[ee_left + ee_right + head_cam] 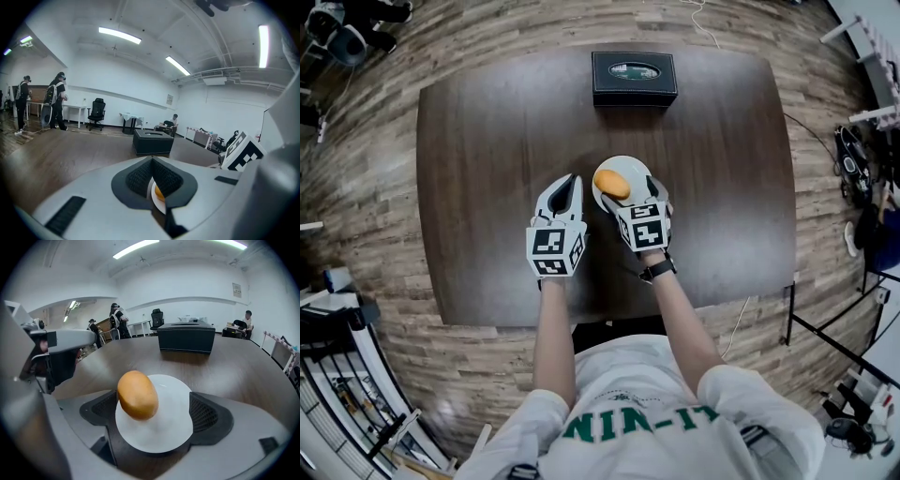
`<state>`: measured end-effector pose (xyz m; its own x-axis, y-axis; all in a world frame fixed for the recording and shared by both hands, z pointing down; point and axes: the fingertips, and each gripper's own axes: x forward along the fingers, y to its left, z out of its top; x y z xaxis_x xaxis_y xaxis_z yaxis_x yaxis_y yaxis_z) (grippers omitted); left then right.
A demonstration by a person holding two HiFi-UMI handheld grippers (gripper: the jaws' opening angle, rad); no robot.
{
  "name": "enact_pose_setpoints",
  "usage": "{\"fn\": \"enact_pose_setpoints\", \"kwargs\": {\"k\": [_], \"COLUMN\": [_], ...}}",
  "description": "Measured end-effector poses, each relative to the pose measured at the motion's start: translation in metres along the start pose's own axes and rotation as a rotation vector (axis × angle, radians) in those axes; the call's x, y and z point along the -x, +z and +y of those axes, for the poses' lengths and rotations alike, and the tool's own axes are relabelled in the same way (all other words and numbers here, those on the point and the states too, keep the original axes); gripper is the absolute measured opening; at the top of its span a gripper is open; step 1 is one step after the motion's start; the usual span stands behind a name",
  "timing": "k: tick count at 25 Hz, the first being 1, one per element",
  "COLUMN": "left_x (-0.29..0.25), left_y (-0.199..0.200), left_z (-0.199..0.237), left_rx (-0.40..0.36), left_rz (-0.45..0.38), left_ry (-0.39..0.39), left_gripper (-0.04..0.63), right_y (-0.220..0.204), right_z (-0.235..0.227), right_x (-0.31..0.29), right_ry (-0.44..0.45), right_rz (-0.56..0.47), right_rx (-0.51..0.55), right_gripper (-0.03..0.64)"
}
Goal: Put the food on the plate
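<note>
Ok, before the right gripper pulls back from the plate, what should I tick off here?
1. Food on plate: ok. The orange food sits on the white plate, toward its left.
2. Food released: ok. The right gripper has its jaws wide apart.
3. Food clear of both pads: cannot tell. Its edge overlaps the pad at the left of the right gripper view.
4. Left gripper out of the way: ok. Its jaws are together, beside the plate.
5. Way back clear: ok. The black box stands at the far edge of the table.
</note>
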<state>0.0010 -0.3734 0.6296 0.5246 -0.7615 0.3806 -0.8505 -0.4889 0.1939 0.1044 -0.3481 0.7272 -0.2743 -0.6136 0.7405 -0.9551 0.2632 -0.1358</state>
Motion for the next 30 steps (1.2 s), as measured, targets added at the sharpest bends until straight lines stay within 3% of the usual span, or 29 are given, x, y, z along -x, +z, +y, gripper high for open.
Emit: {"fn": "enact_pose_setpoints", "kwargs": {"k": [13,30], "left_x": [0.035,0.103], "left_y": [0.013,0.037], "left_z": [-0.016,-0.041], "left_rx": [-0.053,-0.088], "left_rz": [-0.008,-0.056], "left_ry": [-0.039,-0.077], "left_gripper": [0.012,0.012], "right_y": [-0.001,0.002], "right_z": [0.009,0.033], "right_x": [0.054,0.146], "right_ry": [-0.035,-0.102], "right_rz": [-0.083,-0.230], "right_rx": [-0.046,-0.078], "right_gripper": [0.471,0.365]}}
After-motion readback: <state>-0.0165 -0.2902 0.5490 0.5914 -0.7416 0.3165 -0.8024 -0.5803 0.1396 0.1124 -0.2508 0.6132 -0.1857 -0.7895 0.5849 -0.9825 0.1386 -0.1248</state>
